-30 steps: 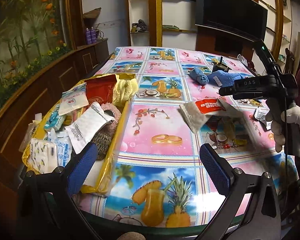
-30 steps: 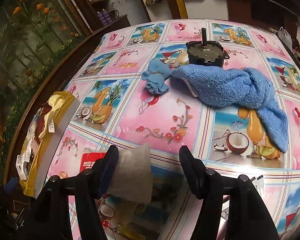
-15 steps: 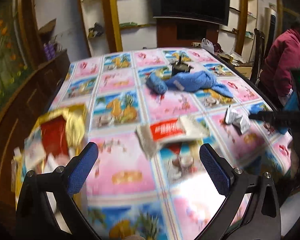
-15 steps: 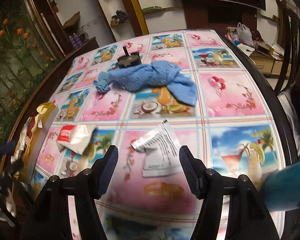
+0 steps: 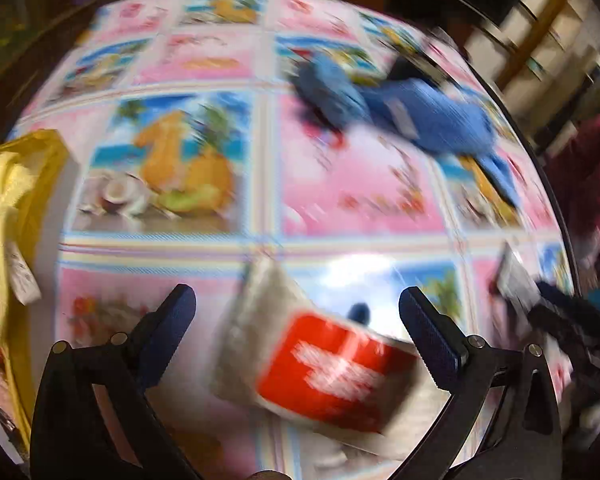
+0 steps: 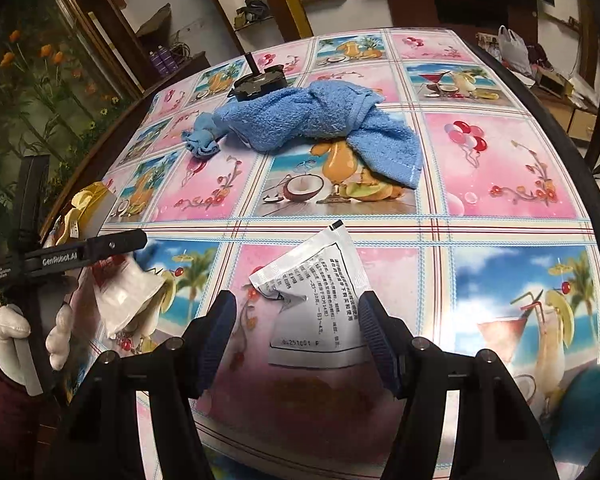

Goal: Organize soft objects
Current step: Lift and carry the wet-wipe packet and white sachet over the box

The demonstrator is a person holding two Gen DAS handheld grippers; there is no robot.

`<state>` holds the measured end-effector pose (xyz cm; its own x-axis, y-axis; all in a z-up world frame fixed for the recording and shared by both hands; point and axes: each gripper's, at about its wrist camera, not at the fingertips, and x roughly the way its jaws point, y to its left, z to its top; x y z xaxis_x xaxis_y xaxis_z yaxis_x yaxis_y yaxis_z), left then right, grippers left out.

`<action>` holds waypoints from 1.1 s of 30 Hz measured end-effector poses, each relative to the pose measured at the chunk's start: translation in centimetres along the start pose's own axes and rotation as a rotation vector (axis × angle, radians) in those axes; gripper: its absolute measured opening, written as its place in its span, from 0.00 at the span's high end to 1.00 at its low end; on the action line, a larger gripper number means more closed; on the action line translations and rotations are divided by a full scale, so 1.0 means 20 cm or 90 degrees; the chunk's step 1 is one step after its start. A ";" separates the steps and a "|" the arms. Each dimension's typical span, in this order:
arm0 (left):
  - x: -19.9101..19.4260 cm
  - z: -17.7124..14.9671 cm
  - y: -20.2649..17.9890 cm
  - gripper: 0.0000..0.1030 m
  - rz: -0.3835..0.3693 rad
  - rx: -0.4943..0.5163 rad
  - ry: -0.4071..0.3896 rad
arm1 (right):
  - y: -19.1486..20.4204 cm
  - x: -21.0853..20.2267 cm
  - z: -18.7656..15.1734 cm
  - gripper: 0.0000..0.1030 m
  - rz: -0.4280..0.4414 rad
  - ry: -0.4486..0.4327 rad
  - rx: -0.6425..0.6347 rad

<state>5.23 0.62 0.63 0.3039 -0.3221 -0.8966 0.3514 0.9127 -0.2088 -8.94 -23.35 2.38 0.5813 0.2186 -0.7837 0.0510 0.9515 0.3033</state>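
My left gripper (image 5: 296, 320) is open, its fingers on either side of a soft white packet with a red label (image 5: 328, 364) lying on the table; this view is blurred. That packet (image 6: 120, 292) and the left gripper (image 6: 112, 242) also show in the right wrist view. My right gripper (image 6: 296, 332) is open around a silver sachet with black print (image 6: 320, 304) that lies flat on the table. A blue towel (image 6: 316, 120) (image 5: 428, 120) is bunched at the far middle of the table.
A gold tray (image 6: 96, 204) (image 5: 28, 152) with a yellow cloth and other soft items sits at the table's left edge. A dark motor part (image 6: 260, 82) stands behind the towel. The fruit-patterned tablecloth (image 6: 500, 168) covers the table. A chair stands at the right.
My left gripper has swung right and down over the red-labelled packet. My right gripper has dropped closer to the silver sachet, which now lies between its fingers.
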 end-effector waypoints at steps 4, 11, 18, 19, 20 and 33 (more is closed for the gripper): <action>-0.14 -0.12 -0.07 0.00 -0.056 0.050 -0.012 | 0.01 0.03 0.00 0.38 0.020 0.001 0.001; -0.45 -0.35 -0.02 0.00 -0.014 -0.070 -0.096 | -0.01 0.04 0.01 0.38 -0.007 -0.002 0.001; -0.29 -0.37 -0.17 0.00 -0.044 -0.122 -0.067 | 0.10 0.10 0.02 0.38 -0.073 0.002 -0.061; -0.27 -0.34 -0.18 0.00 -0.030 -0.122 -0.067 | 0.12 0.11 0.02 0.38 -0.095 0.008 -0.081; -0.24 -0.32 -0.19 0.00 -0.010 -0.122 -0.070 | 0.13 0.11 0.01 0.39 -0.106 0.008 -0.088; -0.02 -0.28 -0.31 0.44 0.126 0.031 -0.083 | 0.10 0.06 -0.03 0.59 -0.075 -0.007 -0.080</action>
<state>-2.10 -3.57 0.16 0.4815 -0.1702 -0.8598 0.3145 0.9492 -0.0117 -8.59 -21.13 1.81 0.5862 0.1027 -0.8037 0.0172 0.9901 0.1390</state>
